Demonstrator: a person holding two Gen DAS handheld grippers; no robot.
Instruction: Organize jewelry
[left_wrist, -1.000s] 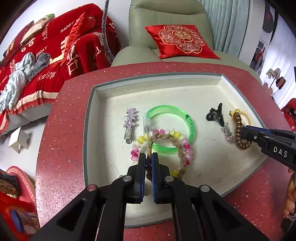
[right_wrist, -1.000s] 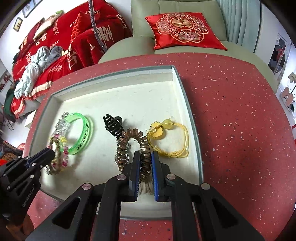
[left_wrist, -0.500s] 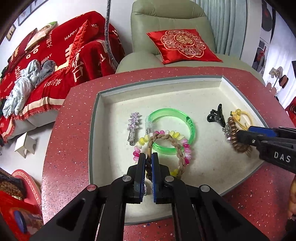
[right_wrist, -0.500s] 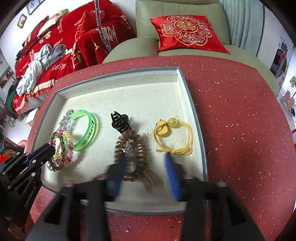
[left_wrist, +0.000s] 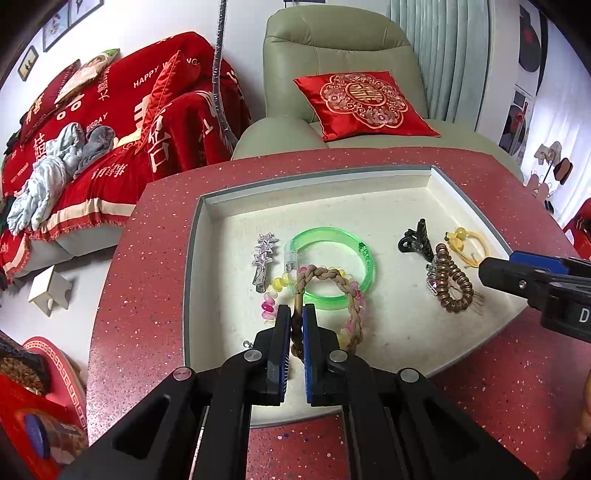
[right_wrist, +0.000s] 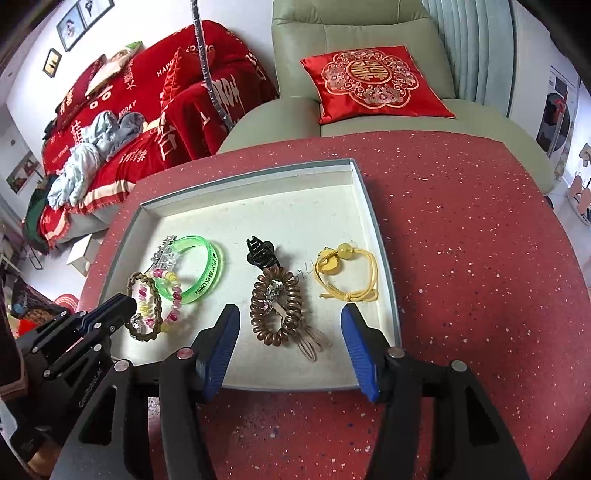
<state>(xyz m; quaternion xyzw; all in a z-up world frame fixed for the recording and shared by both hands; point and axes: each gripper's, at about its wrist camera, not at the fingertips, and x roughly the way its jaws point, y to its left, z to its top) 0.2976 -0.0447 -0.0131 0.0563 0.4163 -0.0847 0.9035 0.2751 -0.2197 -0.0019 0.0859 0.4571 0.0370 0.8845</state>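
Bare tray (right_wrist: 266, 206) floor lies beyond the green bangle (right_wrist: 199, 269).

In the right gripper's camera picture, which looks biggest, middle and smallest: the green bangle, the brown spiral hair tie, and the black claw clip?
1. Green bangle and brown spiral hair tie: look about alike, too close to rank.
2. Black claw clip: clearly smallest.

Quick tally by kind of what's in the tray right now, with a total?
Bracelets or bangles: 3 (green bangle, beaded bracelet, braided band held by the left gripper)
Hair ties: 2 (brown coil, yellow tie)
Hair clips: 3 (black claw, silver star clip, small sparkly clip on the coil)
Total: 8
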